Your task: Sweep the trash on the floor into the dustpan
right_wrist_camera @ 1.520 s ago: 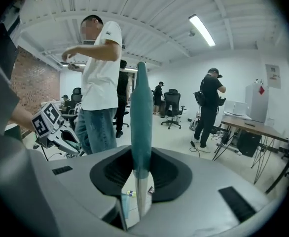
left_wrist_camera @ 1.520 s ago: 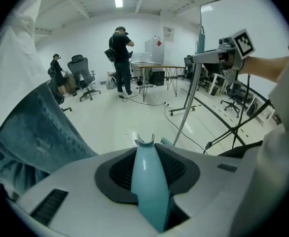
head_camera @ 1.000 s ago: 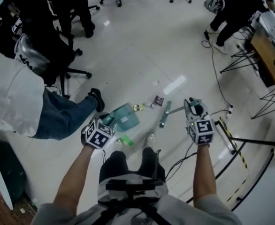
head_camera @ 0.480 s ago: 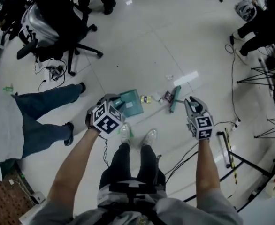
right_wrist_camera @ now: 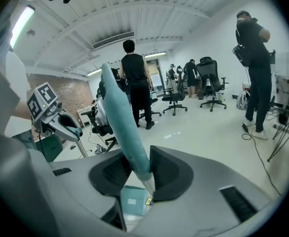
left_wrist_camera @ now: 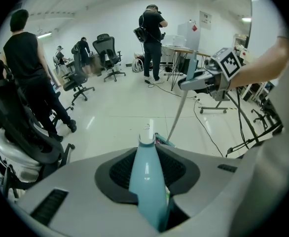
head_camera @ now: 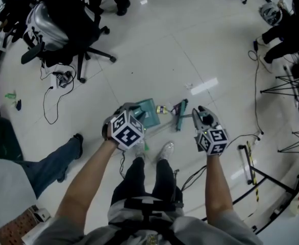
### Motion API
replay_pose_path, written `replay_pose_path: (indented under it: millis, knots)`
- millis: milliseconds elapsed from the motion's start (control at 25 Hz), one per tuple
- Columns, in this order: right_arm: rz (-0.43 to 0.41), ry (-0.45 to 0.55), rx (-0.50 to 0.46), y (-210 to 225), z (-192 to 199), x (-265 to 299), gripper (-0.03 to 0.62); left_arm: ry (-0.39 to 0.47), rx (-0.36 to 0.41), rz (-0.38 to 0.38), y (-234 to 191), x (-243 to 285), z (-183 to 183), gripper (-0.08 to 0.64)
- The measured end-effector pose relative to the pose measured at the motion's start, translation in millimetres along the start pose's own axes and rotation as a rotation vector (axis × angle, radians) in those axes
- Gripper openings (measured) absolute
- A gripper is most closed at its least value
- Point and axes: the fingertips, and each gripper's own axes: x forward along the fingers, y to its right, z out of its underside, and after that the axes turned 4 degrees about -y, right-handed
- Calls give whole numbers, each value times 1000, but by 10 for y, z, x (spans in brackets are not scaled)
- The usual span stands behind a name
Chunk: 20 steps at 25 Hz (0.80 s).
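Note:
A teal dustpan lies on the white floor ahead of my feet. My left gripper is shut on its light-blue handle, which runs up between the jaws. Right of the pan stands the teal broom head. My right gripper has the broom's teal handle between its jaws; they are easing open but still touch it. A small wrapper lies between pan and broom, and a pale scrap lies farther out. The right gripper view shows the dustpan below the jaws.
Black office chairs and a floor cable are at upper left. A bystander's leg stands at the left. Metal stands and cables line the right. My shoes are just behind the dustpan.
The right gripper has come down and leftward, bringing the broom head closer to the dustpan. The left gripper shifted slightly, then held still. The bystander's legs have moved to the lower left.

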Motion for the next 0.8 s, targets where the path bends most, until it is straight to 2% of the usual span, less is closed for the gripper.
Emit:
replay_pose_path:
  millis: [160, 400, 560, 680, 800]
  knots:
    - [-56, 28, 44, -334, -114, 134, 104, 9, -4, 9, -26, -21, 33, 106]
    - [-186, 29, 72, -1018, -224, 395, 104, 20, -24, 32, -119, -42, 188, 107]
    - [-284, 19, 55, -1518, -291, 472, 103, 32, -31, 45, -168, -85, 265, 107]
    - [-301, 4, 6, -1701, -361, 478, 92, 42, -27, 50, -206, -114, 326, 107]
    - [-271, 20, -6, -1653, -518, 408, 88, 45, 3, 54, -241, -151, 369, 107]
